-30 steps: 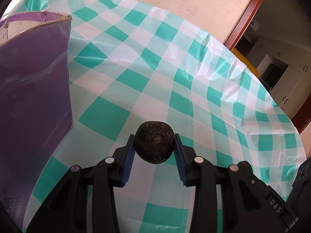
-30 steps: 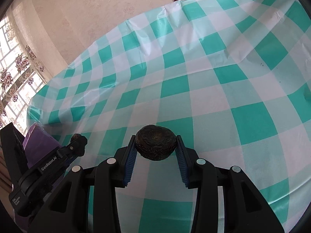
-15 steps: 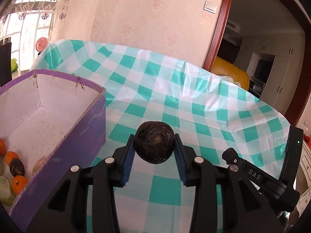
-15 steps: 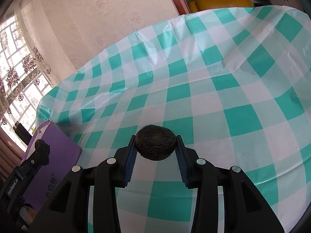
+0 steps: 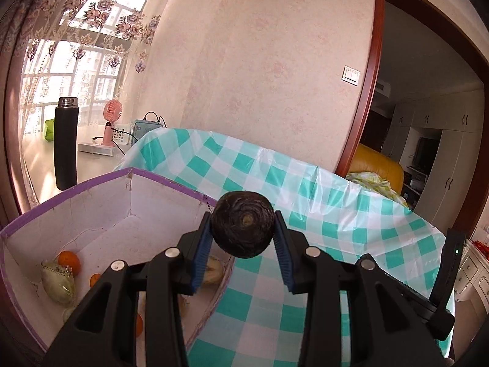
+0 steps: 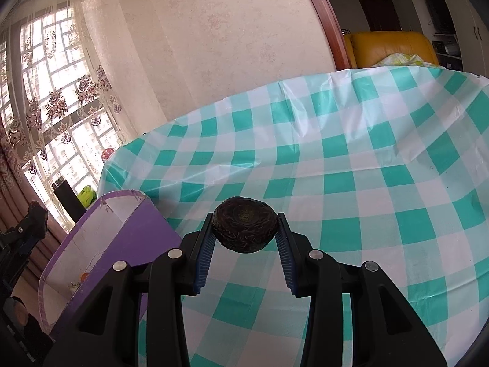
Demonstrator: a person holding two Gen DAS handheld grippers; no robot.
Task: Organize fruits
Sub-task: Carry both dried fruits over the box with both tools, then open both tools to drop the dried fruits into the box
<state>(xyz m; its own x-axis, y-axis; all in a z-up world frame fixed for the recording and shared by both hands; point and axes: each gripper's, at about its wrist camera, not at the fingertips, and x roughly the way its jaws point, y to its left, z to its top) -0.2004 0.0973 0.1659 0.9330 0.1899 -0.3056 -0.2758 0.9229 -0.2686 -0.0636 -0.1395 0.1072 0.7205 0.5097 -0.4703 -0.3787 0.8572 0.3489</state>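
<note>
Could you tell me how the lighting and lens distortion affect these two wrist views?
Left wrist view: the window is blown out; the door frame bows. Right wrist view: the window is overexposed too, the tablecloth curves and shows sheen, and the corners are dark.

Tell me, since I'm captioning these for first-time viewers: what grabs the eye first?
A dark round fruit clamped in the left gripper above the purple box's edge. The right gripper clamps a similar dark fruit over the green-checked tablecloth.
</note>
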